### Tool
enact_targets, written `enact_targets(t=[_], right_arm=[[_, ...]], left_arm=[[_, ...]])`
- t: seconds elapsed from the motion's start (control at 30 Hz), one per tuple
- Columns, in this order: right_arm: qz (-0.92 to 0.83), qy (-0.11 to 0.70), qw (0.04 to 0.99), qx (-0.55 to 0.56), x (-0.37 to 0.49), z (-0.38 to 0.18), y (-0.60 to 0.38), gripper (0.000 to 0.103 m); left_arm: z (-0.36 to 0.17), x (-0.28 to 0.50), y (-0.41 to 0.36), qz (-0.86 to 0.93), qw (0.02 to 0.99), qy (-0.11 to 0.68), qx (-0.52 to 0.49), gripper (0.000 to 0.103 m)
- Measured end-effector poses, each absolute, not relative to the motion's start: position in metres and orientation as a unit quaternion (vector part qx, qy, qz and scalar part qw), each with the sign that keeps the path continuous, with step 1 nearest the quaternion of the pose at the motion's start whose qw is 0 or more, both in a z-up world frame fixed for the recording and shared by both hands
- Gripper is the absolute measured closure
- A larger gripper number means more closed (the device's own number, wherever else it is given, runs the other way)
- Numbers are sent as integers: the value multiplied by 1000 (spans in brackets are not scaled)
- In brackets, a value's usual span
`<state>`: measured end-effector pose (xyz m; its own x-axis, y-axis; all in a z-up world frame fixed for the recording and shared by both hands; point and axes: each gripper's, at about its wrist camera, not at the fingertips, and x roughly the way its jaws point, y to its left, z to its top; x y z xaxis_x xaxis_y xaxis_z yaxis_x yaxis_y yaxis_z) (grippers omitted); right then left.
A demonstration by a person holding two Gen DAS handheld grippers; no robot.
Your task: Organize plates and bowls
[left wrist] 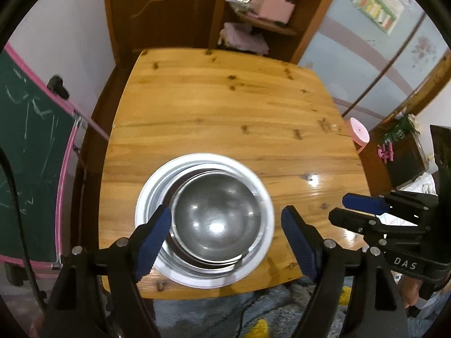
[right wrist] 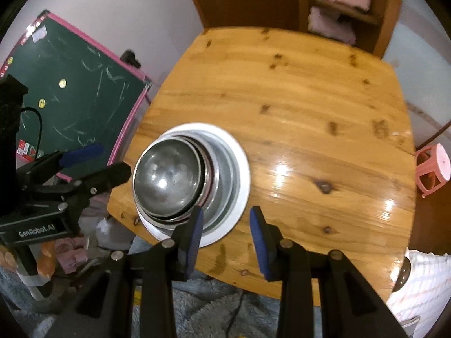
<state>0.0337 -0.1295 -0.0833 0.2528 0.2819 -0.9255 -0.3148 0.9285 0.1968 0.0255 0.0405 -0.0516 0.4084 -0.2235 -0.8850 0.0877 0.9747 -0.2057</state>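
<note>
A stack of steel bowls [left wrist: 215, 221] [right wrist: 169, 181] sits nested inside a white plate [left wrist: 262, 197] [right wrist: 239, 157] near the front edge of the wooden table [left wrist: 225, 104] [right wrist: 310, 112]. My left gripper [left wrist: 225, 225] hangs above the stack, open wide, its blue pads on either side of the bowls and clear of them. My right gripper [right wrist: 225, 225] is open over the table just right of the plate, nothing between its pads. Each gripper shows in the other's view: the right gripper [left wrist: 363, 211] beside the stack, the left gripper [right wrist: 93, 166] at the table's left edge.
A green chalkboard with a pink frame [left wrist: 31, 140] [right wrist: 70, 98] stands left of the table. A wooden cabinet with shelves [left wrist: 253, 14] is behind it. A pink stool [left wrist: 359, 135] [right wrist: 434, 169] stands at the right. A grey rug [left wrist: 225, 315] lies below the front edge.
</note>
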Motion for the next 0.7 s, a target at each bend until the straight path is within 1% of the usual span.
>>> enact_targets(t=[0.03,0.1,0.17,0.43,0.63,0.7], right_arm=[[185,574,797,-9,29,-78,-133,69],[174,560,810,2,21,-70,-144,69],[165,547,820,14,12,-62,-156,69],[125,501,856,29,-11,-38,-183,69],[102,469,877,43,-29,-27,-194,68],[93,460,882,51,-35,-26,-196,66]], left_arm=[[-46,21,34,-95,842,528,-58,23],[-37,14,25,-95,851,514,-49,18],[-28,7,16,-94,861,499,-42,15],[0,-15,-15,-94,882,460,-31,14],[1,-25,-23,-83,888,451,-34,13],[1,-28,-25,-74,890,448,-33,13]])
